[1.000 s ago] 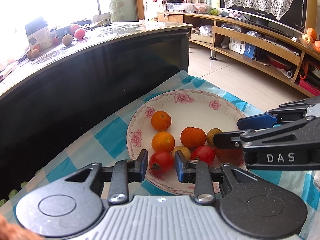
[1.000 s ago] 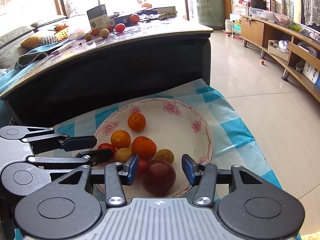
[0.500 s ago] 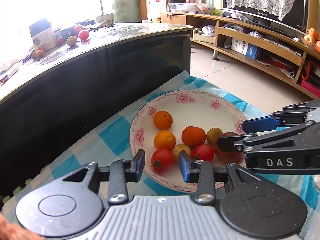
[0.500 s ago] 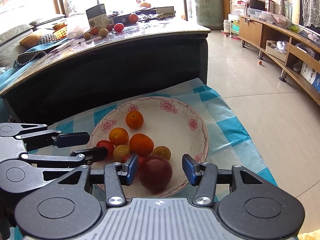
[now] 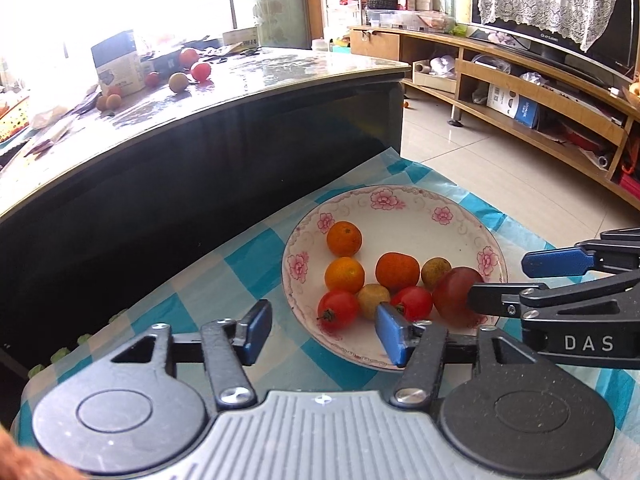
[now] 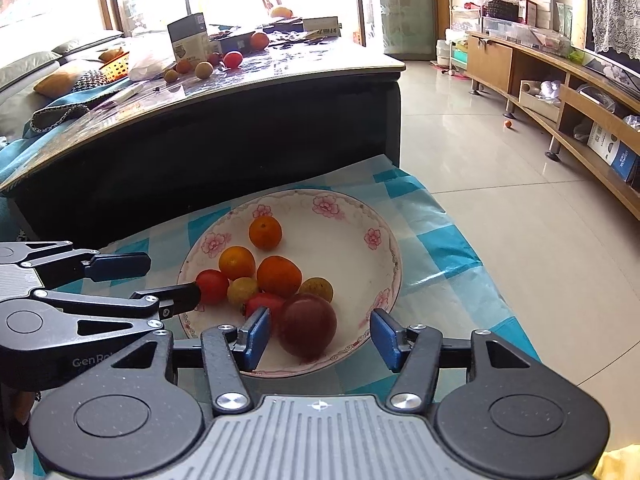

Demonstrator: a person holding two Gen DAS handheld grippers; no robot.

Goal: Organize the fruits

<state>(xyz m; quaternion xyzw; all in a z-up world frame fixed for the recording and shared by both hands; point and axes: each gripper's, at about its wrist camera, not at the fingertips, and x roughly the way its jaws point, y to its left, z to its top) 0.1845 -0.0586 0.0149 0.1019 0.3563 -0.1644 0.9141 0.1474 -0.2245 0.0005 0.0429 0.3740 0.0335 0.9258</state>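
Blue-and-white checked cloth [image 5: 224,284] is lying over the low surface in front of a dark glass-topped table [image 5: 200,128], and I am working on the flowered plate [image 5: 404,204] set on it. I am holding the left gripper [image 5: 320,332] low at the plate's near-left edge, its jaws spread wide and holding nothing, a red tomato [image 5: 338,309] sitting just ahead of them. I am holding the right gripper [image 6: 318,338] at the near-right edge, jaws also wide and clear of the dark purple fruit [image 6: 307,325] lying between them on the plate. My left wrist view is showing the right gripper side-on, its lower finger crossing in front of that fruit; my right wrist view is showing a sofa [image 6: 36,76] beyond the table. Three oranges, two yellowish fruits and a second tomato [image 6: 262,305] are also sitting on the plate, clustered toward its near-left part.
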